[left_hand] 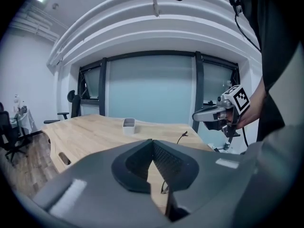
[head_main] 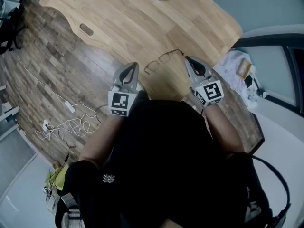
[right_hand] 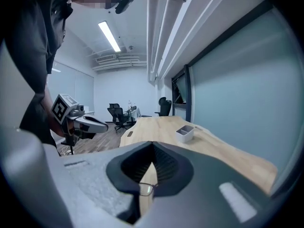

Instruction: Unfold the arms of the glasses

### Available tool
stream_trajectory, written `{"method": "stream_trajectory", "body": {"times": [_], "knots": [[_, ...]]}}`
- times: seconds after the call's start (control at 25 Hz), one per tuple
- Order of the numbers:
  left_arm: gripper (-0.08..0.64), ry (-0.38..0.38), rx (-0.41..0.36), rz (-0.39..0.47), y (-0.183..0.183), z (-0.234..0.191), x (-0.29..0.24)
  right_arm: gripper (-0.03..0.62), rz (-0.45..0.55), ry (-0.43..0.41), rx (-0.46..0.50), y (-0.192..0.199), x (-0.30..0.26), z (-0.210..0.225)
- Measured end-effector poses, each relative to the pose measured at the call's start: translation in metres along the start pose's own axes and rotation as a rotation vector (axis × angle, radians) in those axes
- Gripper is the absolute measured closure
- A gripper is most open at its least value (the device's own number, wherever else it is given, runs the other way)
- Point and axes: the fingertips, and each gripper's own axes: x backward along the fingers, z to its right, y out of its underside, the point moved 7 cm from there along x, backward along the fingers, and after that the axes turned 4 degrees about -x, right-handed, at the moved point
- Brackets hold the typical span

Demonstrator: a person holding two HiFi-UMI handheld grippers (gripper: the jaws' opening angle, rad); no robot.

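Gripping the glasses (right_hand: 146,189) from either end, left tool (head_main: 136,65) and right tool (head_main: 187,59) are both clamped tight.

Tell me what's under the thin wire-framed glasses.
Beneath the thin wire-framed glasses only the bare light wooden tabletop shows, visible through both lenses. The frame itself hides mere slivers of wood.

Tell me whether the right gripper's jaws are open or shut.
Shut: the right gripper has its jaw tips meeting, nothing pinched between them.
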Motion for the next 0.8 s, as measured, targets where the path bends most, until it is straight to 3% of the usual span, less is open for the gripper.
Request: {"method": "stream_trajectory", "body": {"times": [0.8], "knots": [[0.555,-0.005,-0.081,-0.023,-0.009,0.029,-0.007,0.592,0.021,-0.085,-0.065,0.007,-0.006,0.013]]}}
